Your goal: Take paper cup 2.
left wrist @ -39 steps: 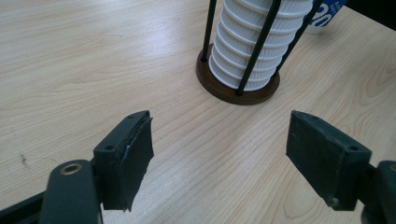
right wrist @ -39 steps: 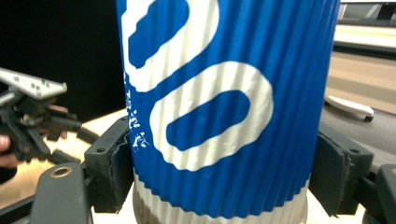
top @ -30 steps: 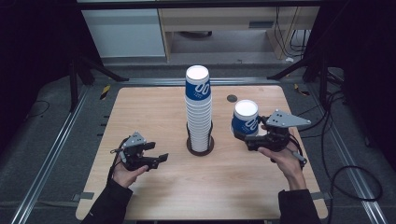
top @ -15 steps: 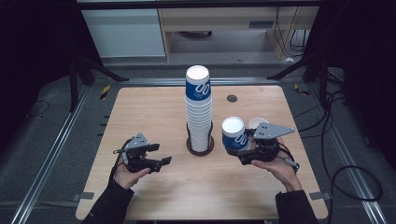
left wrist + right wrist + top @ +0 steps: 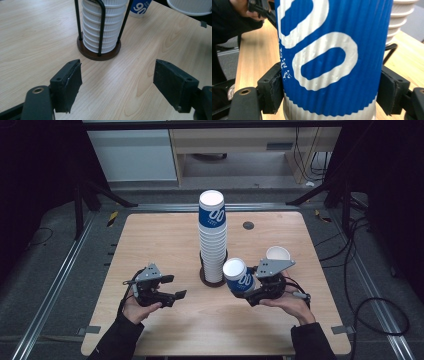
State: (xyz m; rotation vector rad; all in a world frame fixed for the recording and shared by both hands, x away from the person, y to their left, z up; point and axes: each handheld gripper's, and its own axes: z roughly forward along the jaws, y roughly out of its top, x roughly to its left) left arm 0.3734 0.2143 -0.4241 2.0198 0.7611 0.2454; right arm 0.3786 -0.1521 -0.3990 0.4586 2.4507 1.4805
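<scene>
Nearest, the left gripper [image 5: 175,295] rests low w/ jaws spread and empty, while the right gripper [image 5: 248,292] pinches a blue cup [image 5: 239,277] by its sides, tilted, mouth leaning up and left toward the cup stack [image 5: 212,237]. Just beyond and left of that cup stands the stack in its wire holder [image 5: 99,51], so the right hand is nearer to it. Farther right, a white cup [image 5: 278,253] sits on the table [image 5: 150,240].
</scene>
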